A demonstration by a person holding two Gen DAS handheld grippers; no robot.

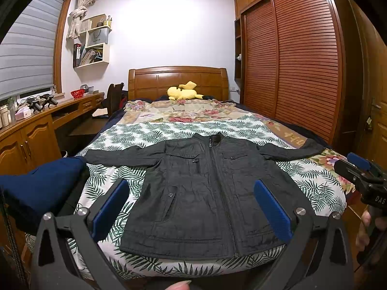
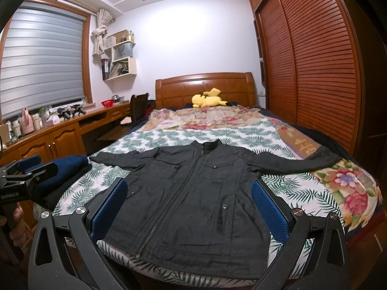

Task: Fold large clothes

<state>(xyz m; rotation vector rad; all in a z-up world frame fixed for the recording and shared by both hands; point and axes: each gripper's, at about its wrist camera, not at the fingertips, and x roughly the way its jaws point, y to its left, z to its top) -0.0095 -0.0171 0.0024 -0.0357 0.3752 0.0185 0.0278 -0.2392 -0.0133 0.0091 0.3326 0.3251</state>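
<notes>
A dark grey zip jacket lies flat, front up, on the foot of the bed, collar away from me and both sleeves spread out to the sides; it also shows in the right wrist view. My left gripper is open and empty, held above the jacket's hem. My right gripper is open and empty, also above the hem. The right gripper shows at the right edge of the left wrist view. The left gripper shows at the left edge of the right wrist view.
The bed has a leaf-print sheet over a floral quilt. A folded blue garment lies at the bed's left edge. A yellow plush toy sits by the headboard. A wooden desk stands left, a slatted wardrobe right.
</notes>
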